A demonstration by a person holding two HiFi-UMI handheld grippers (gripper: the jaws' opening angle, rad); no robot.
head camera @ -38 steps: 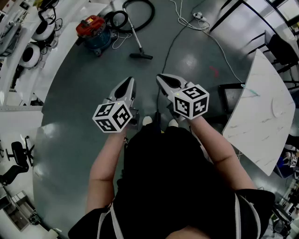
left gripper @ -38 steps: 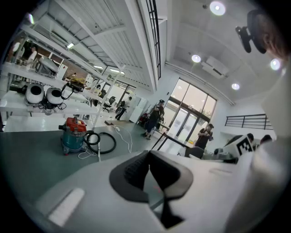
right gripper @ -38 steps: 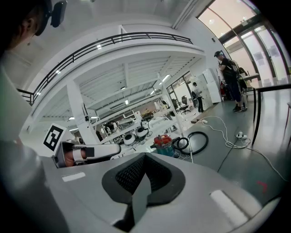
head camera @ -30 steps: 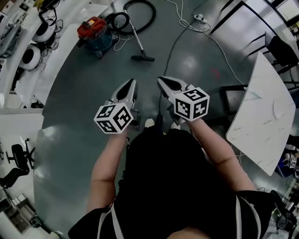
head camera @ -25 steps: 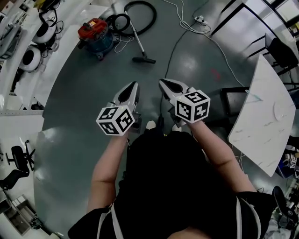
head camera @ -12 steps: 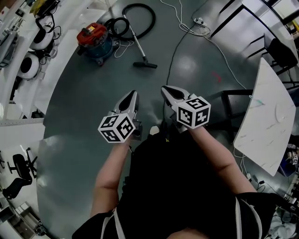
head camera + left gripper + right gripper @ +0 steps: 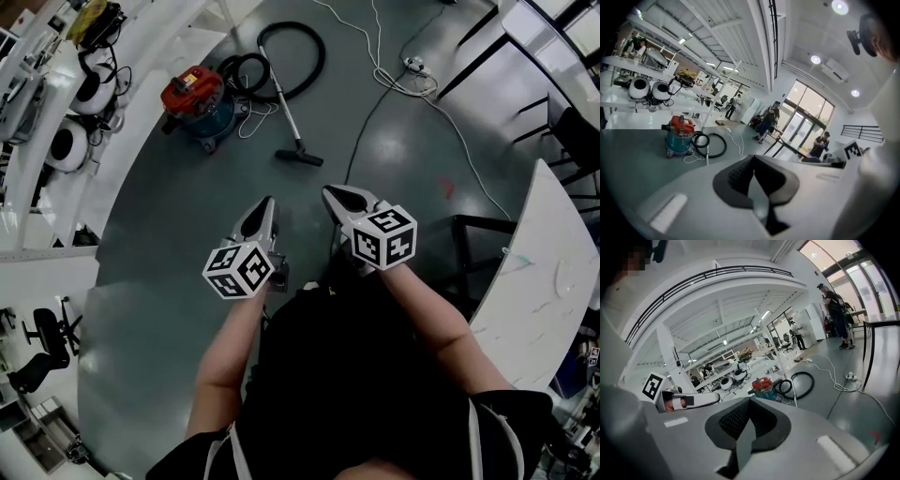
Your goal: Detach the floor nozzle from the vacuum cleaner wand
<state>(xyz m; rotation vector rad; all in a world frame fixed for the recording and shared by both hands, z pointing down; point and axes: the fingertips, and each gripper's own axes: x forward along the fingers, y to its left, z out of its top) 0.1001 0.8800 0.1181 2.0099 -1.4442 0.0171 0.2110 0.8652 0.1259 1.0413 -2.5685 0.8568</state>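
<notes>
A red and teal canister vacuum cleaner [image 7: 196,97] stands on the grey floor, far ahead of me. Its black hose [image 7: 302,54] loops to a thin wand [image 7: 286,116] that ends in the black floor nozzle [image 7: 300,157], flat on the floor. My left gripper [image 7: 268,201] and right gripper [image 7: 329,191] are side by side in the air, both shut and empty, well short of the nozzle. The left gripper view shows the vacuum cleaner [image 7: 679,136] and wand [image 7: 707,158] beyond the closed jaws. In the right gripper view the vacuum cleaner [image 7: 763,386] and hose [image 7: 799,384] lie ahead.
A white table [image 7: 547,286] on a black frame stands at the right. A white cable [image 7: 398,73] runs over the floor to a plug block. White benches with round machines [image 7: 68,145] line the left. People [image 7: 767,123] stand far off by glass doors.
Both grippers have moved forward together toward the vacuum cleaner, still shut. The nozzle and canister now sit lower and nearer in the head view.
</notes>
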